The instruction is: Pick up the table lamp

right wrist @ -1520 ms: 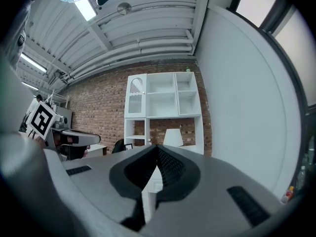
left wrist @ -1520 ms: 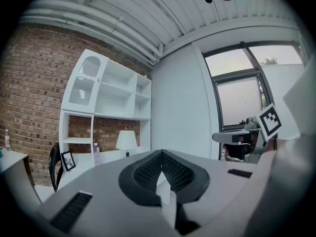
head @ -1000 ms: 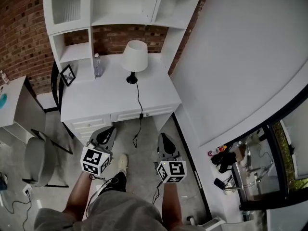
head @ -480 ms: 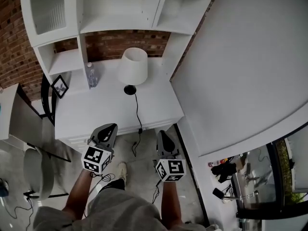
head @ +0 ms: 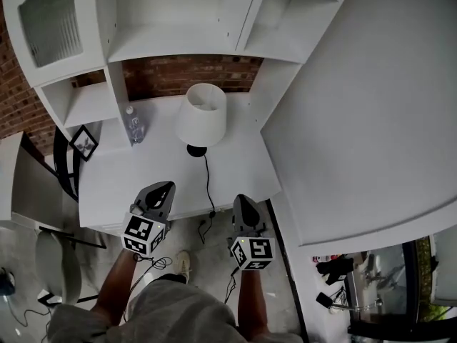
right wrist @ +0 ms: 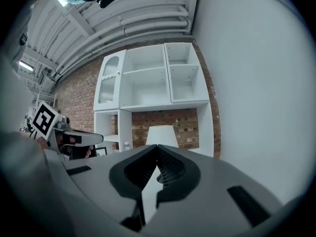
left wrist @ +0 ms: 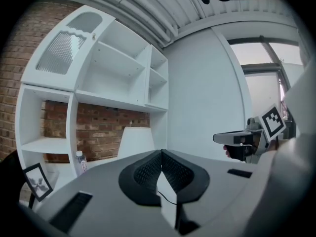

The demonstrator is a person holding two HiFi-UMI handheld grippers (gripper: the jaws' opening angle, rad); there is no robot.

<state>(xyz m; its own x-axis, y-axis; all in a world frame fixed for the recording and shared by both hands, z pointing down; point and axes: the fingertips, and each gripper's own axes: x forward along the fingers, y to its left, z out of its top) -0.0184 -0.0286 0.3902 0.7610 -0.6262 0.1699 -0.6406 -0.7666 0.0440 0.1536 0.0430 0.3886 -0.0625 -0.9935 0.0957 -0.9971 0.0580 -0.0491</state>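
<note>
The table lamp (head: 202, 115) has a white shade and a black base (head: 196, 150) and stands upright at the back middle of the white desk (head: 128, 184). Its black cord (head: 208, 184) runs over the desk's front edge. My left gripper (head: 163, 189) is held over the desk's front edge, shut and empty, short of the lamp. To its right, my right gripper (head: 240, 201) is also shut with nothing in it. The lamp's shade (left wrist: 135, 142) shows beyond the closed left jaws (left wrist: 160, 157). The shade (right wrist: 162, 135) shows again straight ahead of the closed right jaws (right wrist: 157, 154).
A clear water bottle (head: 133, 126) stands on the desk left of the lamp, with a small framed picture (head: 84, 143) further left. White shelves (head: 178, 20) rise over the desk against a brick wall. A white wall (head: 371, 106) closes the right side. A grey chair (head: 53, 266) stands at the lower left.
Both grippers have come forward side by side toward the desk, from over the floor to its front edge. The lamp looks larger and nearer. Both stayed shut.
</note>
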